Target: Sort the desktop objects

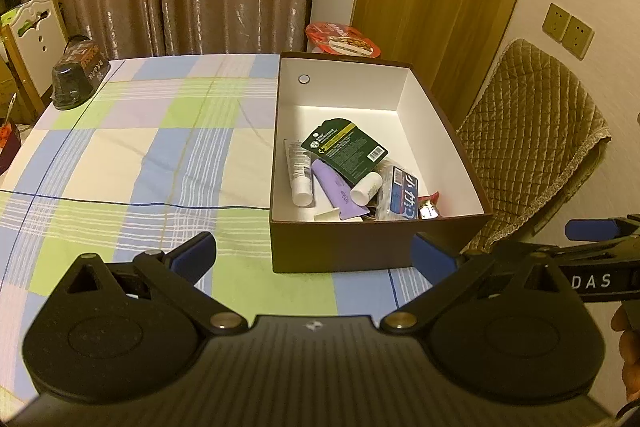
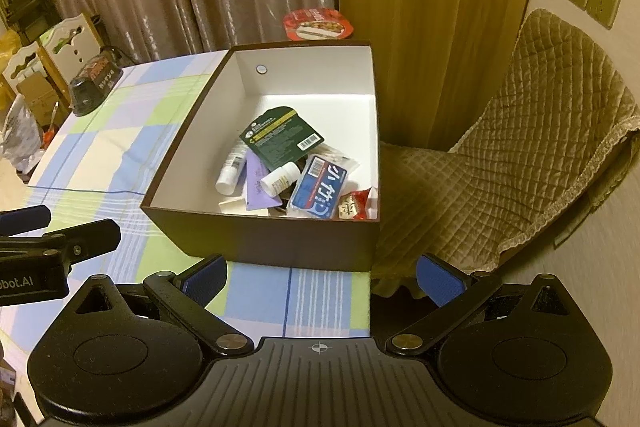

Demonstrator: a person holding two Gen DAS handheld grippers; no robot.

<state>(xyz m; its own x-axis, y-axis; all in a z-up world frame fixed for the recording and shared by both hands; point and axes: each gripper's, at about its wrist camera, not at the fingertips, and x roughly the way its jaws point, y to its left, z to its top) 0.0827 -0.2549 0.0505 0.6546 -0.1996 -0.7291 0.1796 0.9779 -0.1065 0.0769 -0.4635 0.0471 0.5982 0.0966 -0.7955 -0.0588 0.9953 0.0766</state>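
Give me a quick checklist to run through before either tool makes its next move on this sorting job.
1. Left tool open, nothing held: ok.
2. Right tool open, nothing held: ok.
3. Brown cardboard box with white inside open-topped, flat on the checked tablecloth: ok.
4. Small items, such as the dark green flat packet and purple tube, lie inside the box: ok.
5. Dark plastic container on the far table corner, outside the box: cannot tell if it belongs.
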